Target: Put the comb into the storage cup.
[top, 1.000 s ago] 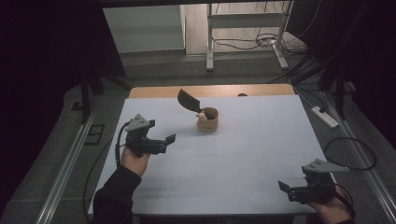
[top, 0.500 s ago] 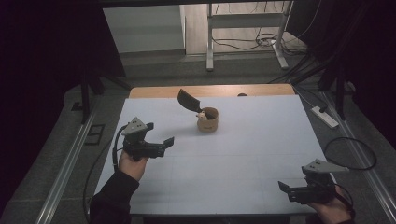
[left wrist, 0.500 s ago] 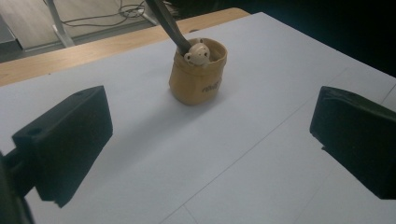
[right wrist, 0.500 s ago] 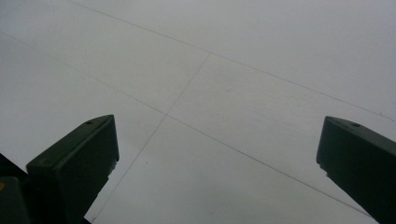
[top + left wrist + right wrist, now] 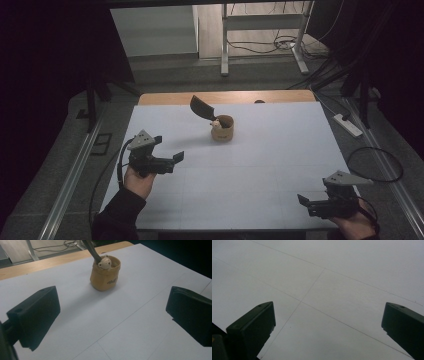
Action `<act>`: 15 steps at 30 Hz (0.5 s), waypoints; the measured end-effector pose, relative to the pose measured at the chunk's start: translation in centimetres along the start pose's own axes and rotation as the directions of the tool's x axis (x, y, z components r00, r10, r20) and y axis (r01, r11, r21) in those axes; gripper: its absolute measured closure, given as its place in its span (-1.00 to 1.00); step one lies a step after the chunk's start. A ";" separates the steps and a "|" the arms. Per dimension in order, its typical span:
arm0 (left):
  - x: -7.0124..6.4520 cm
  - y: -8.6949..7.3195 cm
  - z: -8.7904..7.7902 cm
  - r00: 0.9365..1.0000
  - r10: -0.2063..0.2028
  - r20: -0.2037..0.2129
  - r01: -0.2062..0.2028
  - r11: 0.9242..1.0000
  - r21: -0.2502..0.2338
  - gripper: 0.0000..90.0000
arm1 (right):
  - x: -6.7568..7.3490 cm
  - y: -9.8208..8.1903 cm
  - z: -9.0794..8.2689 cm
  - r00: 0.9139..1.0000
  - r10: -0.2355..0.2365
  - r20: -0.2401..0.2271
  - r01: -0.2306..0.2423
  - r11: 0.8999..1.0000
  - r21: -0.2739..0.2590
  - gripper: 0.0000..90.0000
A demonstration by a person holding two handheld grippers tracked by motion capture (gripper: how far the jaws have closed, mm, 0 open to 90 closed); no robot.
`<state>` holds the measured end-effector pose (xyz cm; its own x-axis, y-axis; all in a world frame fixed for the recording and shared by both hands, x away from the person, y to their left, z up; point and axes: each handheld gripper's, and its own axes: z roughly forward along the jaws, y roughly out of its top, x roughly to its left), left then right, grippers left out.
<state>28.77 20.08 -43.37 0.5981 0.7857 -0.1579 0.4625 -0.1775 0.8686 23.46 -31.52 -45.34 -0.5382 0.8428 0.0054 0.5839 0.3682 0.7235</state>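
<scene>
Left claw agape before spatula-holding pot

One tan cup, one black spatula, one bear figure, two grippers, one table.

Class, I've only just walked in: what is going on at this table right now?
A person holds a two-jaw gripper in each hand over a white table. The left gripper is open and points toward a small tan cup with a little bear figure on its rim and a dark spatula standing in it. The right gripper hangs open near the table's front right corner, holding nothing. Neither touches the cup.
</scene>
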 end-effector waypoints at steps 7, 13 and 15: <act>-0.1 -0.4 -0.6 1.000 -0.007 0.003 0.007 1.000 -0.002 -1.00 | 0.0 0.0 0.0 1.000 -0.001 -0.001 0.001 1.000 0.001 -1.00; -0.2 -0.7 -0.9 1.000 -0.013 0.005 0.013 1.000 0.000 -1.00 | 0.1 0.0 0.0 1.000 -0.012 -0.002 0.012 1.000 0.003 -1.00; -0.2 -0.9 -1.1 1.000 -0.013 0.006 0.013 1.000 0.002 -1.00 | 0.1 0.0 0.0 1.000 -0.013 -0.002 0.013 1.000 0.003 -1.00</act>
<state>27.54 20.66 -43.58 0.5958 0.7845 -0.1719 0.4714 -0.1683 0.8657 23.37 -31.43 -45.35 -0.5466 0.8374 -0.0027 0.5789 0.3802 0.7213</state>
